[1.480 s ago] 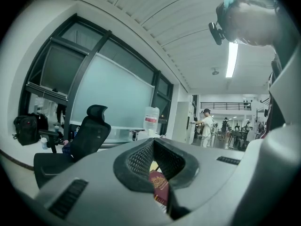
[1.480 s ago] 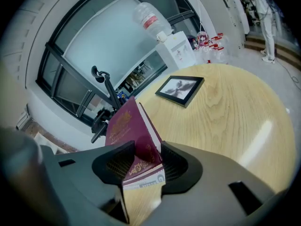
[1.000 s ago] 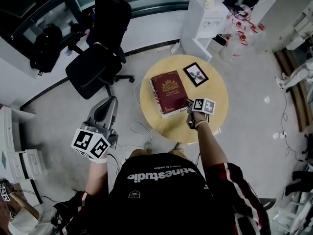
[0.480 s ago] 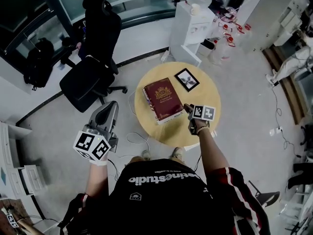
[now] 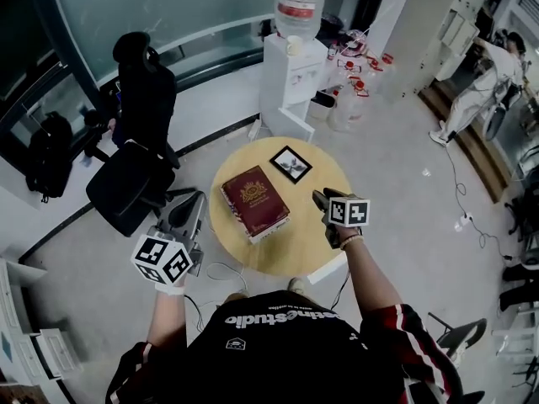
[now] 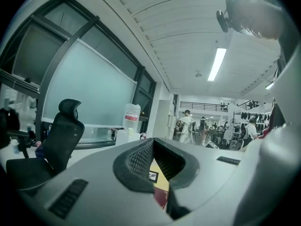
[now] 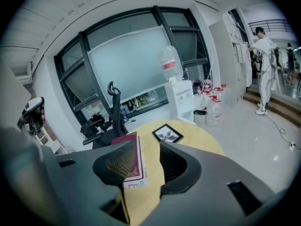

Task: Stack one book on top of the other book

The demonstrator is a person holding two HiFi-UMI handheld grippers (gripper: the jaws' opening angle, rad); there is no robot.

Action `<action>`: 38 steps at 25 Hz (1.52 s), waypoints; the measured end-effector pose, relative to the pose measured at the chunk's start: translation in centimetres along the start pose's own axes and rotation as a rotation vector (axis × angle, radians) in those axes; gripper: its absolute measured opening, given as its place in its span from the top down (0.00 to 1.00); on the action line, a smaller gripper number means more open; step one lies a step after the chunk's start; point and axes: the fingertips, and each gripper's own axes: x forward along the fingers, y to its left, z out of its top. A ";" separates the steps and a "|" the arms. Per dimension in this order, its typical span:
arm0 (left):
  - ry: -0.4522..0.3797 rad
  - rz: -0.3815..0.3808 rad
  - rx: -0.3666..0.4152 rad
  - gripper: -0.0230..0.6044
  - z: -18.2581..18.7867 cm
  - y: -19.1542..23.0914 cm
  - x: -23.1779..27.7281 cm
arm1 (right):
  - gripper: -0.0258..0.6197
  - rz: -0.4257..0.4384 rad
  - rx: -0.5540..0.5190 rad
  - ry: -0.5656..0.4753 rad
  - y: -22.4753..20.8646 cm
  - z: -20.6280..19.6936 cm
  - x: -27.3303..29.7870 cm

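- R gripper (image 5: 320,198) now hangs off the lower-right corner of the book (image 5: 255,202), above the table (image 5: 290,255). 1 s back its tips sat right at that corner; now there's a clear gap.
- R jaws apart, nothing betw. them. Right gripper view shows only tabletop and the book's edge through the gap, so released.
- L gripper (image 5: 192,202) at lower left of the head view, off the table rim, over floor. Jaws apart, empty.
- Book hasn't shifted rel. to the picture frame (image 5: 290,163) over that second.
- Read: placing looks done, R hand backing off. A pale strip (image 7: 135,182) w/ print shows under the red cover's near end, prob. the lower vol.; can't confirm two books.
- Book sits left-centre on the round table, flat, cover up, below-left of the picture frame, apart from it.
- Long axis runs upper left to lower right in the head view. Crest end points upper left, away from the person. Spine looks to lie on the lower-left long edge.
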 end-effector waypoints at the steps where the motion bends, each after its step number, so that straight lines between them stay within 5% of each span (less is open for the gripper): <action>1: -0.003 -0.011 0.001 0.94 0.3 -0.4 0.5 | 0.68 0.002 -0.010 -0.026 0.1 0.8 -0.9; 13: -0.072 -0.123 0.067 0.94 5.1 -5.0 6.0 | 0.70 0.046 -0.161 -0.290 3.3 8.5 -10.3; 27: -0.111 -0.162 0.092 0.94 6.9 -7.7 9.8 | 0.75 0.036 -0.267 -0.589 9.2 16.6 -19.1; 38: -0.130 -0.153 0.103 0.94 7.8 -8.3 9.9 | 0.81 -0.048 -0.307 -0.635 9.6 18.5 -22.1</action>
